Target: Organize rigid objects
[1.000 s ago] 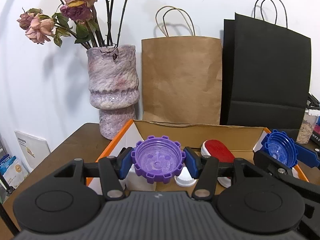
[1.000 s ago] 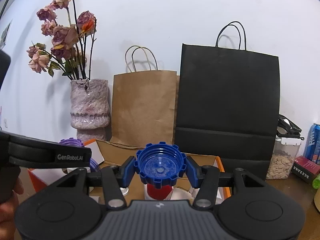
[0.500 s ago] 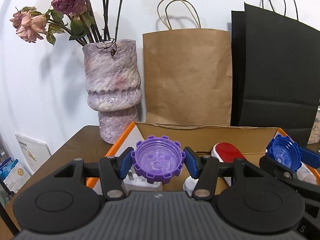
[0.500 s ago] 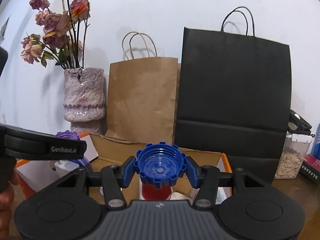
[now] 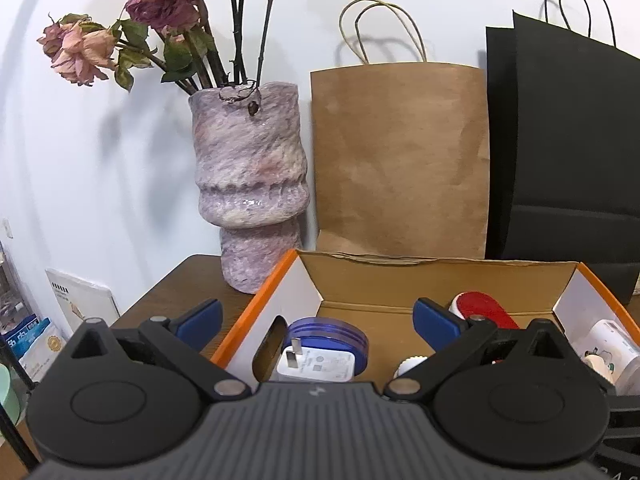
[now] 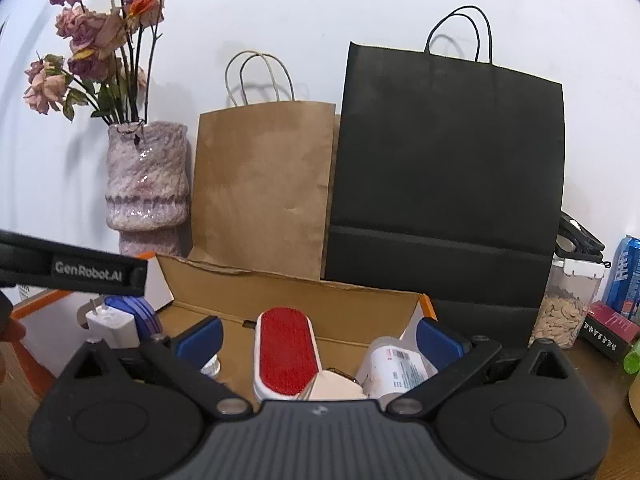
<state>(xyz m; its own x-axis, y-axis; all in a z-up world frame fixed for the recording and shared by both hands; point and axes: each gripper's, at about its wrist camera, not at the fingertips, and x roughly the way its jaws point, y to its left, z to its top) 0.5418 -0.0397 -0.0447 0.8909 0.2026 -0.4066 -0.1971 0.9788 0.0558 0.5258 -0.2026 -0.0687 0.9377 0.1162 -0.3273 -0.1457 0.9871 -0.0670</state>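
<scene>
My left gripper (image 5: 316,318) hangs over the left end of an orange-rimmed cardboard box (image 5: 256,312); its jaws are opening wide with nothing between them. Under it lie a white plug adapter (image 5: 316,364) and a round blue tin (image 5: 326,336). My right gripper (image 6: 320,336) is over the box's right half, its jaws also opening and empty. Below it I see a red lint brush (image 6: 286,348) and a white labelled bottle (image 6: 396,364). The purple and blue toothed caps are out of sight. The left tool's black body (image 6: 92,272) crosses the right wrist view.
Behind the box, against the white wall, stand a mottled vase of dried roses (image 5: 248,184), a brown paper bag (image 5: 400,160) and a black paper bag (image 6: 444,168). A seed jar (image 6: 568,308), a blue can (image 6: 624,272) and a dark carton sit right.
Both grippers went from shut on toothed caps to wide open. The purple cap left the left fingers and the blue cap left the right fingers; neither cap shows now.
</scene>
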